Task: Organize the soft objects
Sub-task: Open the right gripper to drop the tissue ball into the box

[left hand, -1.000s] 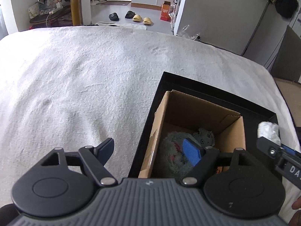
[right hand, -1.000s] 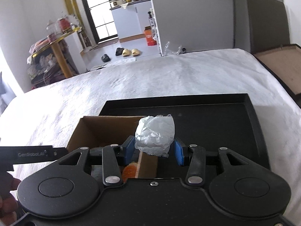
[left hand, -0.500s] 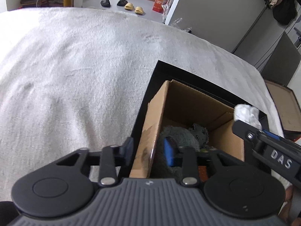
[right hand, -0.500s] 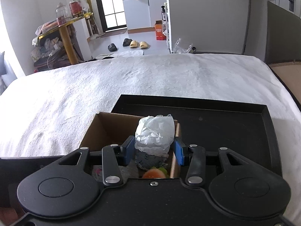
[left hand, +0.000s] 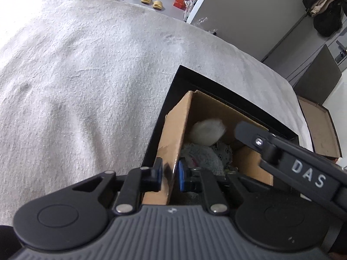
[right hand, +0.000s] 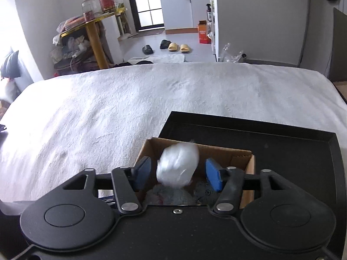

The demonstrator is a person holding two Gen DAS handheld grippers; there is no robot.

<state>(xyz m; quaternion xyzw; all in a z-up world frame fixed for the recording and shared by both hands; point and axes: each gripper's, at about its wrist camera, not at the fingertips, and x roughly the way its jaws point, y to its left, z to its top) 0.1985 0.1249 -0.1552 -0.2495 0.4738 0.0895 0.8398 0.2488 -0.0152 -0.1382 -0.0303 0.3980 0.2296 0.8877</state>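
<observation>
On a bed (left hand: pixel 86 75) spread with a white textured cover, the left hand-held gripper (left hand: pixel 169 174) is clenched on the near wall of an open cardboard box (left hand: pixel 174 130), its blue pads pressed to either side of the cardboard, steadying the box where it stands in a shallow black tray (right hand: pixel 271 143). Inside the box a grey plush toy (left hand: pixel 201 153) already lies at the bottom, with a darker grey soft item (right hand: pixel 203 191) beside it. To the right, the right hand-held gripper (right hand: pixel 177 173) hangs over the box mouth with its jaws just parted and released; the white crumpled wad (right hand: pixel 179 165) is blurred between the pads, touching neither, apparently dropping into the box. Judging by the bare cover and the otherwise bare tray, most of the sorting looks done: this wad has only to settle among the others, and no further soft objects show in either view.
</observation>
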